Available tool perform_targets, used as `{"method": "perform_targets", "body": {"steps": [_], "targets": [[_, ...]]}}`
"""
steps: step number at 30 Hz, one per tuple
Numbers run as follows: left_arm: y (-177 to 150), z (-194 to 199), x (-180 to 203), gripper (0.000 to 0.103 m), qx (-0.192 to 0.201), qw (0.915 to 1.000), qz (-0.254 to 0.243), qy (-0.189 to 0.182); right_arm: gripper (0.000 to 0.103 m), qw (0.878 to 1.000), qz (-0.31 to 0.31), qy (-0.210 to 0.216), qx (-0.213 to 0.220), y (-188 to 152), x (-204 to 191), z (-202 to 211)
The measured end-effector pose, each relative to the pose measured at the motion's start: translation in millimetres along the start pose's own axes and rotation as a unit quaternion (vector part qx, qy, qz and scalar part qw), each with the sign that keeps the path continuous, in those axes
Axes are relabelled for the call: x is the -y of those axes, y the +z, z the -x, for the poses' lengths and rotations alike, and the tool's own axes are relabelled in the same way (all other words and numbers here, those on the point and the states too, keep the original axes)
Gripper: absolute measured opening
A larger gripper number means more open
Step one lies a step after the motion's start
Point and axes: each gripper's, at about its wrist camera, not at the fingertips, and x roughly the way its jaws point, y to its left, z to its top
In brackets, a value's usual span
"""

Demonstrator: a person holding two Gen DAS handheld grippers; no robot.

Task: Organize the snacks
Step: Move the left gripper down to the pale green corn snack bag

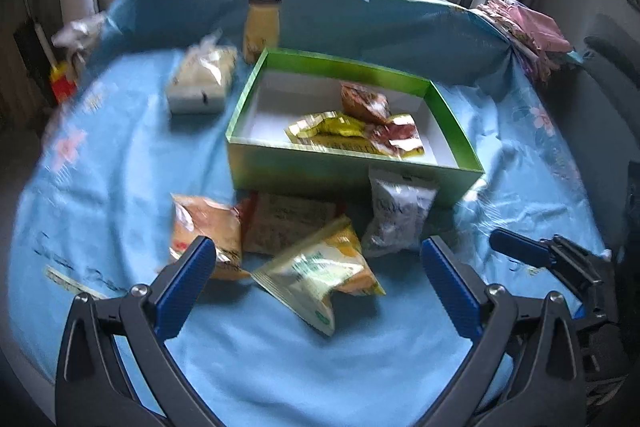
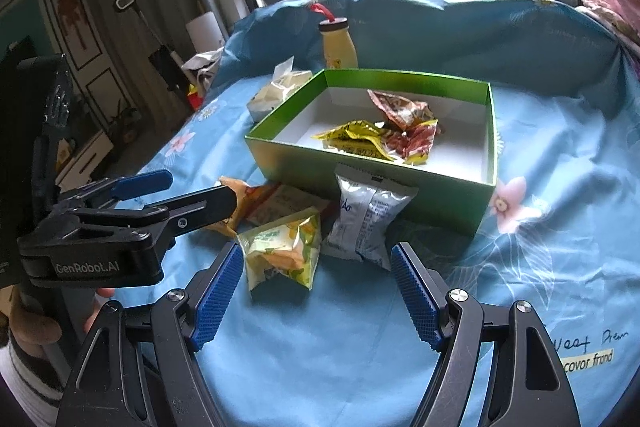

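A green box [image 1: 352,167] [image 2: 360,183] stands on the blue bedsheet. It holds a yellow packet [image 1: 328,127] [image 2: 356,139] and red-brown packets [image 1: 364,101] [image 2: 400,109]. In front of it lie an orange packet [image 1: 204,223], a beige-red packet [image 1: 288,223] [image 2: 280,205], a yellow-green packet [image 1: 320,267] [image 2: 280,251] and a white packet [image 1: 396,215] [image 2: 368,215]. My left gripper [image 1: 317,245] [image 2: 202,187] is open, hovering over the yellow-green packet. My right gripper [image 2: 316,251] is open too, just short of the yellow-green and white packets.
A yellow drink bottle [image 1: 262,27] [image 2: 339,45] stands behind the box. A white carton topped with a clear bag [image 1: 202,83] [image 2: 276,91] sits to its left. Folded pink cloth [image 1: 532,35] lies at the back right. Windows fill the background.
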Motion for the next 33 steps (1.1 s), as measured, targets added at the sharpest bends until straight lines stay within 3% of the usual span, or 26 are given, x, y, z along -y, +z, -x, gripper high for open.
{"method": "perform_targets", "body": {"steps": [5,15,24,30,33], "targets": [[-8.5,-19.9,-27.4,0.103,-0.058,0.9920,0.077,-0.082,0.077,1.000,-0.002,0.005,-0.019,-6.5,0.6,-13.6],[-32.2,-41.1,-57.0,0.102,-0.112,0.9639,0.166,-0.176,0.077,0.997,0.000,0.047,-0.064,-22.9,-4.1,-49.7],[-30.1,-53.6,-56.7,0.099,-0.118,0.9588,0.172,-0.193,0.077,0.994,0.001,0.080,-0.080,-21.9,-7.4,-77.0],[-29.1,-64.0,-57.5,0.085,-0.126,0.9575,0.175,-0.192,0.076,0.992,0.002,0.095,-0.079,-16.2,-9.5,-92.7],[-28.8,-66.8,-57.6,0.075,-0.127,0.9572,0.175,-0.192,0.068,0.991,0.007,0.105,-0.078,-12.9,-12.0,-96.3]]}}
